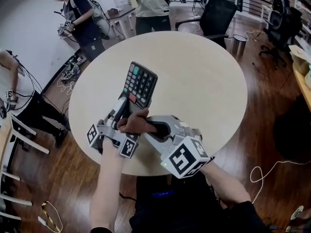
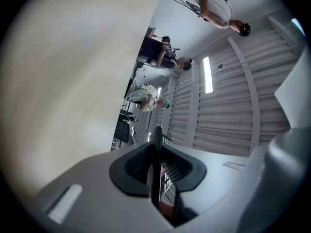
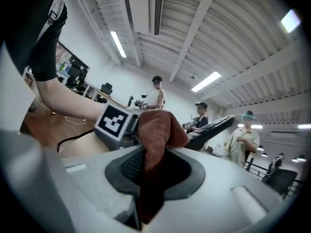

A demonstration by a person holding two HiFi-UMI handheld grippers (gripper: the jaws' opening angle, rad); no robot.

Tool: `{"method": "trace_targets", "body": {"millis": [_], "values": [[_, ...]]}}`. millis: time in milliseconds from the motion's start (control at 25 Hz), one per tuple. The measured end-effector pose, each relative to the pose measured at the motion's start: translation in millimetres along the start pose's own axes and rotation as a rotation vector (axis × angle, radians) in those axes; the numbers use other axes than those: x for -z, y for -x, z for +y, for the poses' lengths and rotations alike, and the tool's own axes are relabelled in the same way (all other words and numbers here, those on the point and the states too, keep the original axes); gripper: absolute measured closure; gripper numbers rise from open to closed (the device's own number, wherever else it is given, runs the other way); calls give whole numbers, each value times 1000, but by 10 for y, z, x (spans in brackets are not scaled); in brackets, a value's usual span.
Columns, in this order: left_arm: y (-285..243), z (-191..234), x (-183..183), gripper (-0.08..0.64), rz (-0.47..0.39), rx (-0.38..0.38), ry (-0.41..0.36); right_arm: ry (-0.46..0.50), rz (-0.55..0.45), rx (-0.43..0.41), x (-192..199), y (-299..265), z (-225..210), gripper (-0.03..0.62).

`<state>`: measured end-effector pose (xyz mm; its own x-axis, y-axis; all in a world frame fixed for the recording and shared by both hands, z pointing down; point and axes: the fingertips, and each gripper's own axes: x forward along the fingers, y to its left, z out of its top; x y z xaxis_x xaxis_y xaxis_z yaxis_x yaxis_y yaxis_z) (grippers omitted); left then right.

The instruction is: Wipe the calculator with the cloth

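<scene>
Rust-brown cloth [image 3: 158,130] is pinched in the right gripper [image 3: 153,171], jaws closed on it, and seems to touch the near end of the calculator [image 1: 140,84]. The left gripper [image 2: 156,164] clamps that calculator above the table [image 1: 209,96], keys up. Its long axis points away from the person, leaning slightly right. Wiping looks barely begun; the keypad is left to do.
</scene>
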<state>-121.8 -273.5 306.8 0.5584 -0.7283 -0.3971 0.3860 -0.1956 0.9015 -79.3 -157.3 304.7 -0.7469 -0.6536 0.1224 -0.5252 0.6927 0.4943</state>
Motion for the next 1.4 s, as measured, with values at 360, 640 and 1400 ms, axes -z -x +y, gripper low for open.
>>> {"method": "trace_targets", "body": {"millis": [360,640,1400], "values": [[-185,281,-277,495,594,-354,-350,-347,-163,51,69,649,-870,528],[-232,612,-83,494,1031,-594,-576,-515,-75,164,439,708,-1332,528],[59,79,-337,267,1420,-189,-2021,-550,-34,168,598,794,-1212,528]]}}
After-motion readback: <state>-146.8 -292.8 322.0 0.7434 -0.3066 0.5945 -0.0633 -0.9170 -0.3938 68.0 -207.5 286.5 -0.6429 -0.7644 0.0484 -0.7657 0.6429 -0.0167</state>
